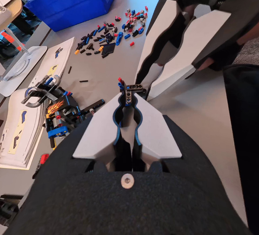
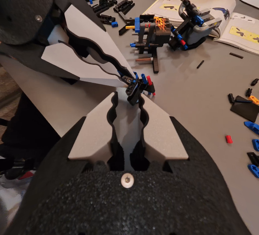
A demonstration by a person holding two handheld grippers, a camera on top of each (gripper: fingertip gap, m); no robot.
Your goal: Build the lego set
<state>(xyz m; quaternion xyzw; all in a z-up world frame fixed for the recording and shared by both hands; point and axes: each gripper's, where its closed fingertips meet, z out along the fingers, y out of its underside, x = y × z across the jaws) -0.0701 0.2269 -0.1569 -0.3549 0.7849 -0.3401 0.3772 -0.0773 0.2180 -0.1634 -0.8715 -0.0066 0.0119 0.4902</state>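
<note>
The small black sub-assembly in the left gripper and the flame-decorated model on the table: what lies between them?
In the right wrist view, only bare grey table separates the sub-assembly from the model.

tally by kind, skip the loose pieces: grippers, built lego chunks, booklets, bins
grippers: 2, left hand-held gripper, right hand-held gripper
built chunks: 2, small held chunk, big chunk on table
instruction booklet: 1
blue bin: 1
total: 6

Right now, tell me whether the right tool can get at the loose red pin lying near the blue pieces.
Probably yes. The red pin lies alone on bare table, nothing across the path. The right tool would first have to leave the small black assembly that the left tool grips.
</note>
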